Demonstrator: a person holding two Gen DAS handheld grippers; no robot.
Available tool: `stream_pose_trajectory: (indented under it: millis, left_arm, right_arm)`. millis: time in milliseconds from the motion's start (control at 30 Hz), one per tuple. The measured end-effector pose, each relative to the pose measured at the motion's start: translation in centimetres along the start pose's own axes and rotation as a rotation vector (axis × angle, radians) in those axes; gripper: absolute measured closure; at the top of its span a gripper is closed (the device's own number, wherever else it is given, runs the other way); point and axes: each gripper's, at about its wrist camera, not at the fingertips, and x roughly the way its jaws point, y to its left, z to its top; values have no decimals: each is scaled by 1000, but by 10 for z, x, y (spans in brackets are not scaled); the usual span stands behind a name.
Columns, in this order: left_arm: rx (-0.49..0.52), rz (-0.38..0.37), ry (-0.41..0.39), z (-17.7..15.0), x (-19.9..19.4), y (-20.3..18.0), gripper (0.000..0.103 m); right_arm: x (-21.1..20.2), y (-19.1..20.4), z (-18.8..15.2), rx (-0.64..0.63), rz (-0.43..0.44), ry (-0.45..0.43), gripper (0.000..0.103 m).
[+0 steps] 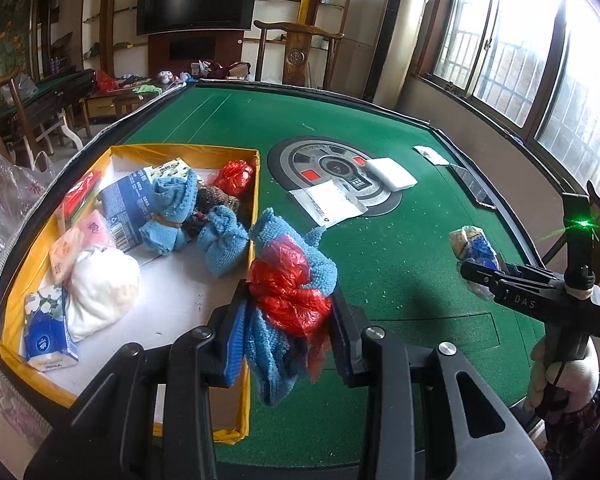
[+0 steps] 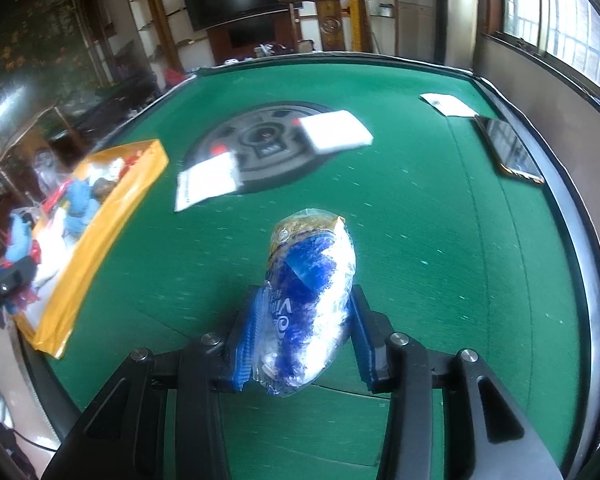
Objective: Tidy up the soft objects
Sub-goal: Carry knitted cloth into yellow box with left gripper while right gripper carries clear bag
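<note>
**Me:** Left hand-held gripper (image 1: 288, 320) pinches my blue towel bundle (image 1: 284, 276) beside the yellow box (image 1: 246, 420), lower centre. Right hand-held gripper (image 2: 296, 332) squeezes the tissue pack (image 2: 310, 300).

**Reply:** Clear the box wall, then release low.

A green felt table (image 1: 380, 240) fills both views, with a round grey control panel (image 1: 336, 170) set into its middle. A phone (image 2: 508, 148) lies by the table's right edge. Behind stand a dark television (image 1: 196, 0) on the wall, a carved wooden chair (image 1: 296, 54) (its back faces the table), a tall white air conditioner (image 1: 396, 40) and barred windows (image 1: 520, 48).
</note>
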Motion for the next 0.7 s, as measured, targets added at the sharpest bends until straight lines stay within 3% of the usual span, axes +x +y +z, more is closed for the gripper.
stream_pose_trajectory:
  millis: [700]
  left_arm:
    - [-157,9,-4,-10,-13,77,70]
  right_arm:
    - [-6,83,-2,-121,111,2,65]
